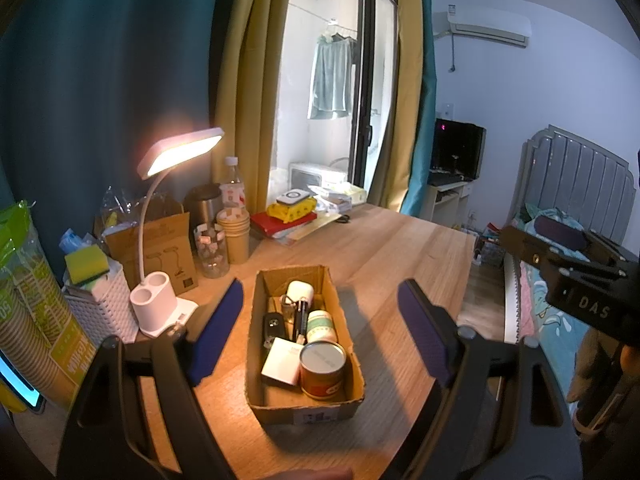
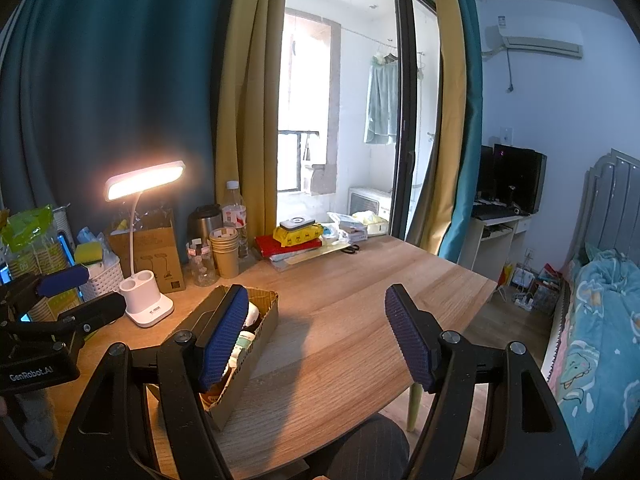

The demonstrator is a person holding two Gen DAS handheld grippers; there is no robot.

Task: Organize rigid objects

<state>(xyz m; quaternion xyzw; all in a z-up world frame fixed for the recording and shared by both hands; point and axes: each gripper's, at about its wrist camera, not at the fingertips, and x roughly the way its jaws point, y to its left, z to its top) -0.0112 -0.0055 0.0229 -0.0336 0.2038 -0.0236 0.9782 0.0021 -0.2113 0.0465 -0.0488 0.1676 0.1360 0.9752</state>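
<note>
An open cardboard box [image 1: 352,364] sits on the wooden desk [image 1: 380,248]. It holds a red tin can [image 1: 322,369], a white square box [image 1: 281,361], a roll of green tape [image 1: 321,322], a white earbud case [image 1: 299,290], a black car key [image 1: 273,327] and pens. My left gripper [image 1: 320,328] is open and empty, its jaws standing either side of the box, above it. My right gripper [image 2: 316,340] is open and empty over bare desk, right of the box [image 2: 256,344]. Its left finger hides part of the box.
A lit white desk lamp [image 1: 160,292], a white basket with a sponge [image 1: 100,300], a brown carton, a glass jar [image 1: 211,250], paper cups [image 1: 236,236], a steel flask and a bottle line the desk's back left. Books and a yellow pack [image 1: 290,210] lie at the back. A bed [image 2: 596,320] is right.
</note>
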